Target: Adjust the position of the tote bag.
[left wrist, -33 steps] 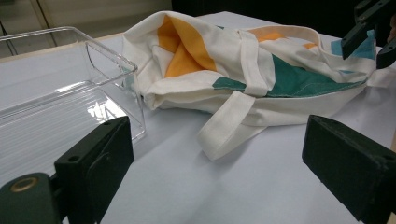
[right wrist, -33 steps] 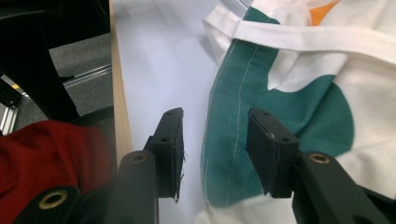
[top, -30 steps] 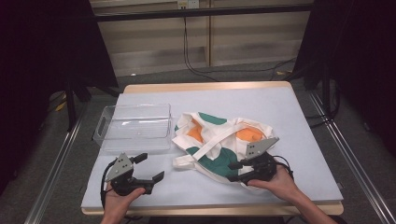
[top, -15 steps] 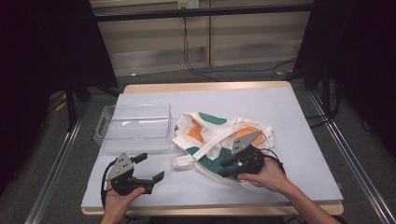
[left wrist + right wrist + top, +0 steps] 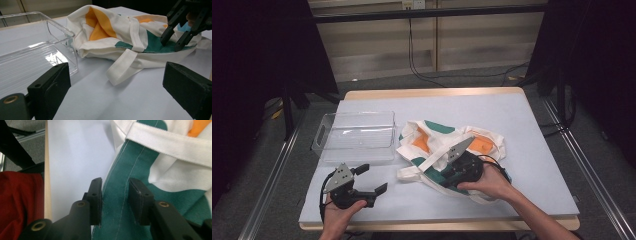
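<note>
Your right gripper (image 5: 447,172) rests on the crumpled tote bag (image 5: 437,145), a white canvas bag with orange and teal patches that lies near the middle of the pale counter (image 5: 532,150), just right of the clear plastic tray (image 5: 354,137). In the right gripper view, the jaws of this gripper straddle a teal fold of the tote bag (image 5: 125,202) close to its stitched edge; they have just been closing, with that fold between them, and a gap is visible between the pads and the cloth, so the jaws are parted rather than clamped. A white strap (image 5: 170,145) of the bag runs across the cloth beyond the jaw tips.

Your left gripper (image 5: 369,177) sits low at the near left of the counter, apart from the bag, with its jaws spread wide and nothing between them. In the left gripper view, these two black jaws frame bare counter (image 5: 100,100), with the tote bag (image 5: 112,37) ahead, a loose strap end (image 5: 122,66) trailing toward you, and the tray's clear corner (image 5: 62,40) just beside the bag on the left. Your right gripper (image 5: 183,35) appears at the upper right of that view, tips down on the teal patch.
</note>
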